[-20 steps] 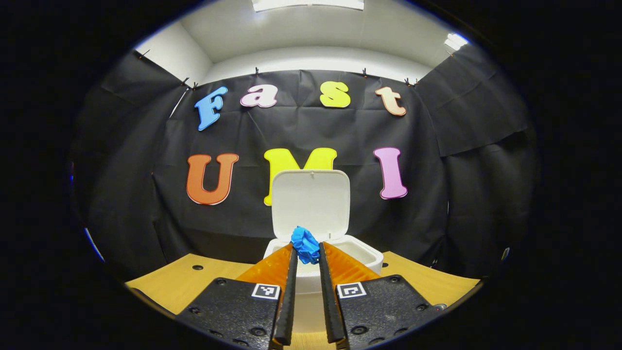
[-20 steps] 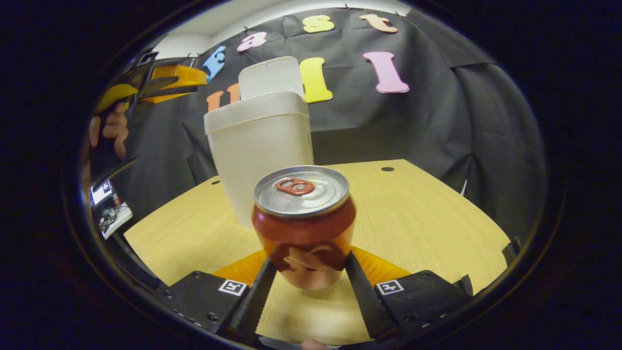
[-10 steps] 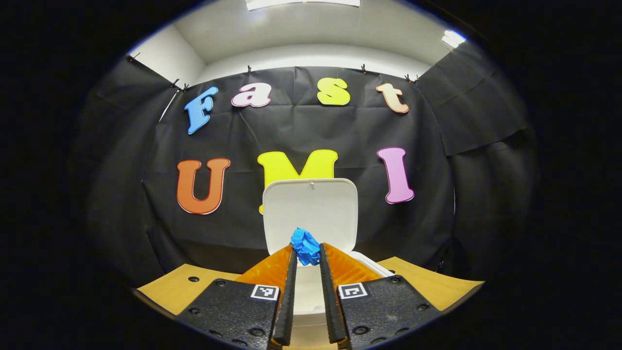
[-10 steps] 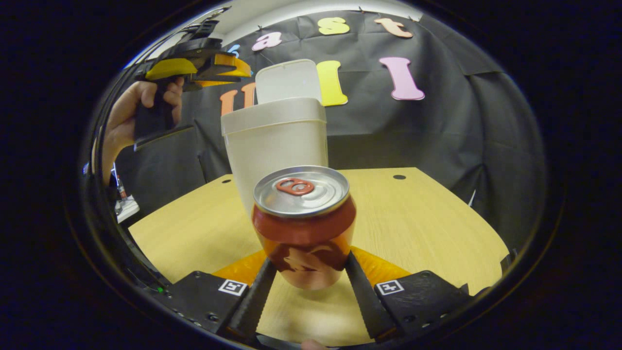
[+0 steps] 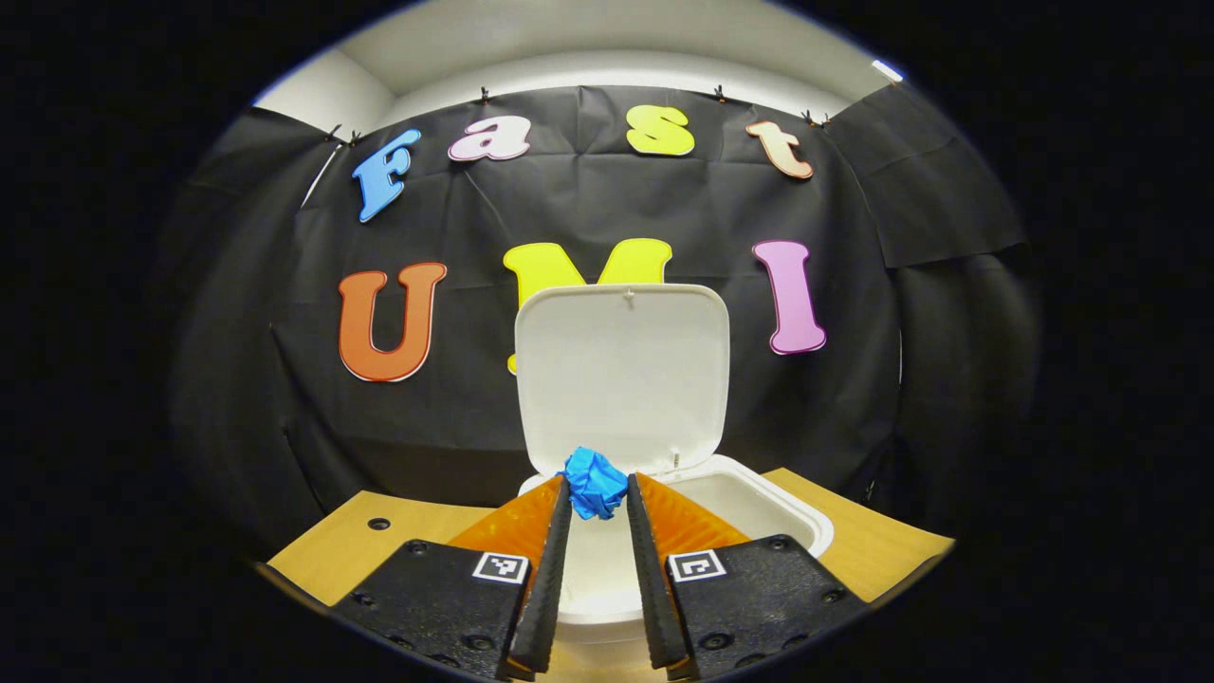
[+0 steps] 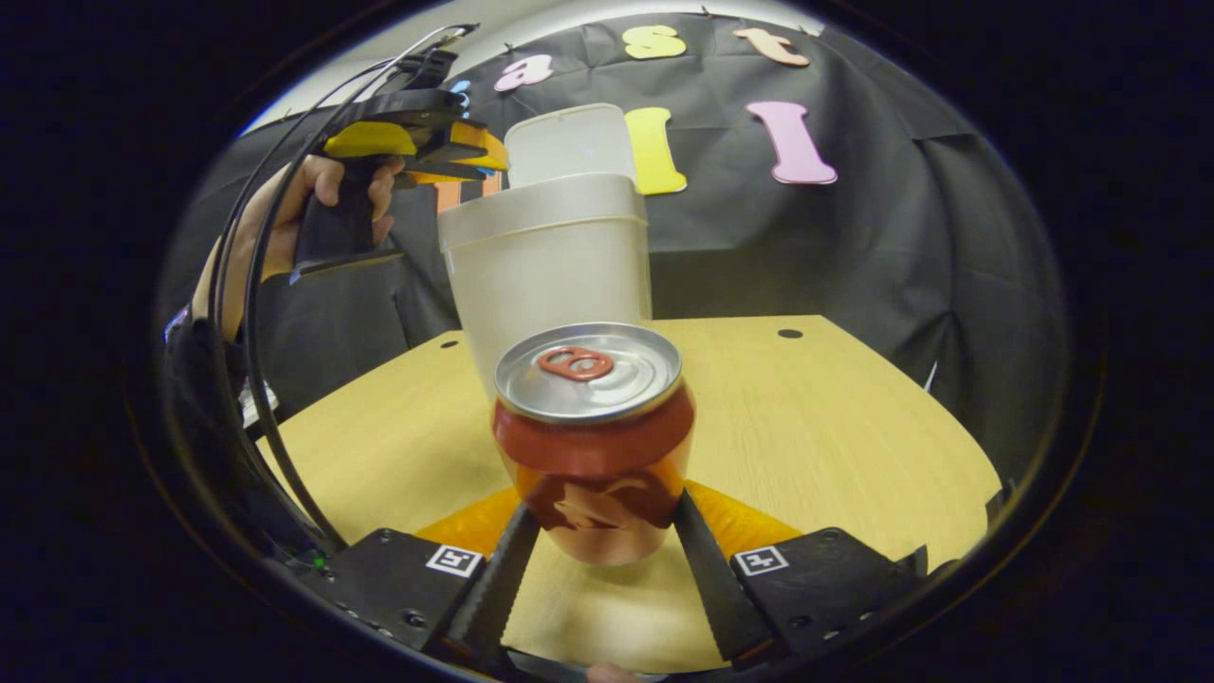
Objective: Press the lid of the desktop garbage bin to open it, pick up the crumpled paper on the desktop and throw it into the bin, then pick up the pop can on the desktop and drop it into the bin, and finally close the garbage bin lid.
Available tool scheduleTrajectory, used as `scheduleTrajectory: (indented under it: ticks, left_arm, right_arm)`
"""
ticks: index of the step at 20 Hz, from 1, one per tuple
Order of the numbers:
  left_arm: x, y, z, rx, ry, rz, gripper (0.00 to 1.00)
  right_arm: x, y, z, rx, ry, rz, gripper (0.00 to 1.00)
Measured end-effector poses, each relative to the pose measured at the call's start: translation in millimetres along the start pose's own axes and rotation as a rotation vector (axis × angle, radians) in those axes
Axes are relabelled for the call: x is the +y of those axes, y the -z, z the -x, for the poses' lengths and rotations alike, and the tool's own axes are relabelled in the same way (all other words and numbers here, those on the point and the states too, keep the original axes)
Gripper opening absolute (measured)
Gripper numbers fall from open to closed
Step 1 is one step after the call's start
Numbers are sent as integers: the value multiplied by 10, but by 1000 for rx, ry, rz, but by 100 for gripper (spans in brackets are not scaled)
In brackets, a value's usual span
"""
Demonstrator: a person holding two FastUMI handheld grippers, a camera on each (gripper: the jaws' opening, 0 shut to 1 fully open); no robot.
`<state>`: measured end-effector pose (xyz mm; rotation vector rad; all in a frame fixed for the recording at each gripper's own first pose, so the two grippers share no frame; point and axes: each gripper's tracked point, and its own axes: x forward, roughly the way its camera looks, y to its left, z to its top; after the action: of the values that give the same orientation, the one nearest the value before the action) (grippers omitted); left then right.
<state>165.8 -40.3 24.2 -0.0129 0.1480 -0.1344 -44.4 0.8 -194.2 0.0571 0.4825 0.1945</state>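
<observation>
Blue crumpled paper [image 5: 595,482] sits pinched between the tips of the left tongs [image 5: 596,493], low in the centre of the left gripper view, with both fingers pressing on it. Right behind and below it stands the white garbage bin [image 5: 792,517], its mouth open and its lid [image 5: 623,375] raised upright against the booth wall; the paper hangs over the near part of the opening. The bin rests on a pale wooden table [image 5: 351,560], seen at the lower left and right of that frame. In the right gripper view, the right tongs [image 6: 604,531] clasp a red pop can [image 6: 593,441] at the lower centre, one finger on each side of its body, the can upright with its silver top and red tab facing up, and its base looks slightly above the table [image 6: 816,417]. Behind the can stands the bin [image 6: 550,275], with the lid [image 6: 567,142] up. At the upper left, a hand [image 6: 303,204] holds the left tongs [image 6: 479,156] level with the bin's rim, just beside the lid.
</observation>
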Motion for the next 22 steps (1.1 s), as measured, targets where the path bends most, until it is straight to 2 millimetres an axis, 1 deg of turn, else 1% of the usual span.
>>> scheduleTrajectory:
  ticks: [2,3,4,5,6,7,8,9,16,19,22]
  left_arm:
    - [0,69,-22,26,1,8,40]
    - [11,102,-42,37,1,10,43]
    - [28,113,-43,43,-5,9,60]
    - [42,121,-42,48,-7,6,69]
    - [50,118,-40,47,-12,6,82]
    - [58,109,-38,44,-13,5,80]
    - [35,107,-66,40,-9,10,99]
    - [43,88,-18,37,-6,11,100]
    - [3,21,127,13,19,11,99]
    - [66,7,216,2,15,15,99]
    - [159,55,382,-16,11,22,100]
  right_arm:
    - [14,-1,-3,-4,-1,-2,81]
    - [-2,-18,-2,-11,2,-3,81]
    - [-25,-45,-3,-17,5,-7,81]
    - [-17,-45,1,-19,5,-14,81]
    - [-16,-42,0,-18,6,-20,81]
    - [-15,-32,2,-18,8,-23,81]
    - [-15,-39,9,-19,9,-23,81]
    - [-19,-48,13,-23,11,-24,81]
    - [-30,-107,35,-48,18,-13,81]
    - [-40,-148,69,-60,26,-10,81]
    - [-39,-270,138,-83,30,-3,81]
